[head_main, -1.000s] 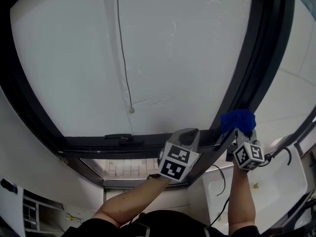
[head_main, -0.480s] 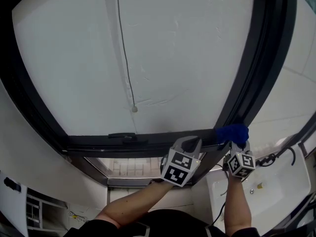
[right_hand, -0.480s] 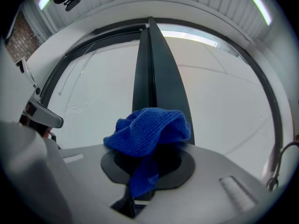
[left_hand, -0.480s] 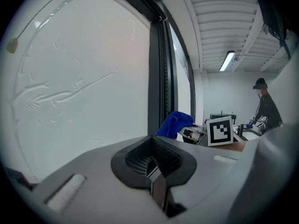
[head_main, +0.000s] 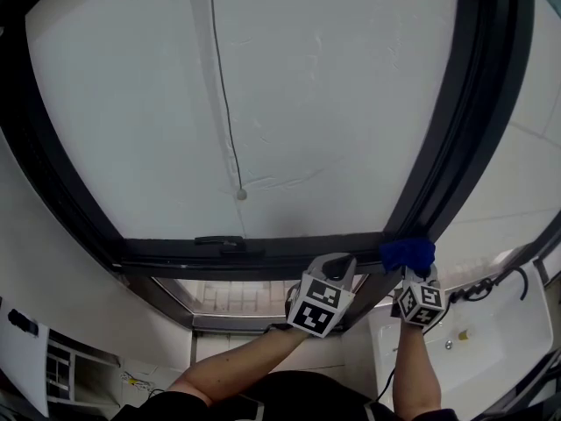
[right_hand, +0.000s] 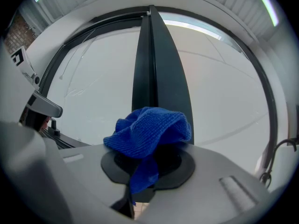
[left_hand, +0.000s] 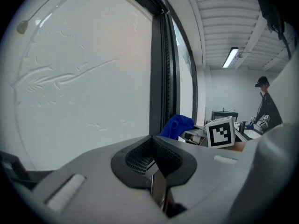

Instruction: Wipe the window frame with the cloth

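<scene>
one blue cloth (head_main: 408, 253) is pinched by the right gripper (head_main: 413, 276) at the window frame (head_main: 263, 251); the left gripper (head_main: 337, 266) is closed, empty.

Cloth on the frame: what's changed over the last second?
The right tool, still shut on the blue cloth, slid it down the window frame to its bottom corner. The left tool stayed put, shut and empty.

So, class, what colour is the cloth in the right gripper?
Blue; the cloth shows best in the right gripper view.
</scene>
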Tool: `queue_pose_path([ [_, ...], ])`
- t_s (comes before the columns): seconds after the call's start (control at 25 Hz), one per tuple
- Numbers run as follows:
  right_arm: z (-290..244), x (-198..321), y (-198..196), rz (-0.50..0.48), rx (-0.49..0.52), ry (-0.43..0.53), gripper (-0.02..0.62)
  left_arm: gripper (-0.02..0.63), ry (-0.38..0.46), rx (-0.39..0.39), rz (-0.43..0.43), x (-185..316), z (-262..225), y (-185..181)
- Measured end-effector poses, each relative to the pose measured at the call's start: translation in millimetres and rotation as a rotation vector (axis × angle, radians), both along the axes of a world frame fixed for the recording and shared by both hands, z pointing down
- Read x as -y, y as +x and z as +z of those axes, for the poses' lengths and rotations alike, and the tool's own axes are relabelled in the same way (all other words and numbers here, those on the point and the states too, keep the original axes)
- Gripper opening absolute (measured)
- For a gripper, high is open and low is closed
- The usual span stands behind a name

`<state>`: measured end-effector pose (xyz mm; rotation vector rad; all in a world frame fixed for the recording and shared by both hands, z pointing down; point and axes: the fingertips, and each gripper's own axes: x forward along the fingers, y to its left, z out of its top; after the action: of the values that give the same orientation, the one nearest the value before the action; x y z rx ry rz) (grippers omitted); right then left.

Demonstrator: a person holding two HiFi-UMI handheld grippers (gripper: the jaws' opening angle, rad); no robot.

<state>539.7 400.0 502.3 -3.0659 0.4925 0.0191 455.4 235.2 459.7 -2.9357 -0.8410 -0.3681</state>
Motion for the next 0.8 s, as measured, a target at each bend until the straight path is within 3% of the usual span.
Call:
queue_pose_path([
  [0.56, 50, 10, -2, 0.004, 0.11, 0.038, 0.066, -0.006, 0.023, 0.01, -0.025, 14, 8, 2],
  [0.8, 55, 14, -7, 0.02, 0.162, -0.015, 0.066, -0.006, 0.023, 0.009, -0.02, 12, 8, 1],
])
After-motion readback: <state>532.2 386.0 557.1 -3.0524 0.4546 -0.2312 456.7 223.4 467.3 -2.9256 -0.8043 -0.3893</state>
